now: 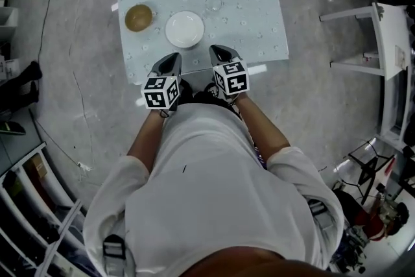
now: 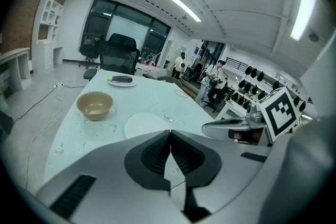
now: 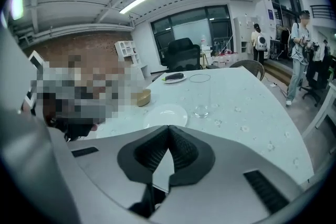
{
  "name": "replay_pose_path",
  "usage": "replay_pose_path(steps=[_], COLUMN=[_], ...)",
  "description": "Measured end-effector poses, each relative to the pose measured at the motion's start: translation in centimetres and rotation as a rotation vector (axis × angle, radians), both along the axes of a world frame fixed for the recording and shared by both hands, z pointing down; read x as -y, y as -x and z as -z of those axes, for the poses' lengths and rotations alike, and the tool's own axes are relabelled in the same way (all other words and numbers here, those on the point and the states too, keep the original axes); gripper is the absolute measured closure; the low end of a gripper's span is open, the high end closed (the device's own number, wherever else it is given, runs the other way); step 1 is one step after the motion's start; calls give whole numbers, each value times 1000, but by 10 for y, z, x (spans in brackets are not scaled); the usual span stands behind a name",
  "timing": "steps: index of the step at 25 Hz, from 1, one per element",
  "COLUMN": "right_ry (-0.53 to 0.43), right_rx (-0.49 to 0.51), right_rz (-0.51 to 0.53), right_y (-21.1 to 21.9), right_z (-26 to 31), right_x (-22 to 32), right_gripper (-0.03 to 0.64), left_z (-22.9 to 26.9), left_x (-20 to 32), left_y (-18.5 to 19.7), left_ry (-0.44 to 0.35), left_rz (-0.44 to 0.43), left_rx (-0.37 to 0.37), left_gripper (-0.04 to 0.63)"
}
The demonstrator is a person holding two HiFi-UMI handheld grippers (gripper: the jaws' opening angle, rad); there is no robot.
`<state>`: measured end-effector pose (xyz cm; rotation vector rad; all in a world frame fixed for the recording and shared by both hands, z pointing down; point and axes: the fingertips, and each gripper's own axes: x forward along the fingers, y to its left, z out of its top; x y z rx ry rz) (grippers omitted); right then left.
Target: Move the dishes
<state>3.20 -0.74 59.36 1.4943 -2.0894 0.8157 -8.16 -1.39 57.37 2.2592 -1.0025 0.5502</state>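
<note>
- Fingers (image 2: 150, 157) of the left gripper (image 2: 169, 138) are pressed together, empty.
- Right gripper (image 3: 169, 132) has its jaws closed too, on nothing.
- Both hang at the table's (image 1: 259, 23) near edge.
- White plate (image 1: 185, 29) lies just ahead of them, with the tan bowl (image 1: 139, 17) to its left and the glass (image 1: 213, 4) beyond it.
</note>
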Motion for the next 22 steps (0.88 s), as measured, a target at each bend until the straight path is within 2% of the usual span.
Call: replay_pose_path(steps=[6, 11, 15, 19, 22], right_ry=[-118, -222, -257, -291, -331], right_rx=[4, -33, -28, -60, -79], right_rz=[14, 26, -13, -41, -52], right_y=[-10, -13, -12, -3, 13], right_z=[26, 54, 69, 86, 108], right_x=[-7, -13, -21, -23, -20], right_gripper=[620, 620, 620, 620, 620], left_z=[29, 58, 75, 88, 111], left_x=[-15, -25, -30, -28, -19], left_y=[-5, -6, -6, -2, 16], left_ry=[-101, -196, -276, -291, -331], left_rz=[41, 35, 7, 10, 22], left_rx=[43, 64, 79, 18, -20], left_gripper=[575, 575, 575, 575, 575])
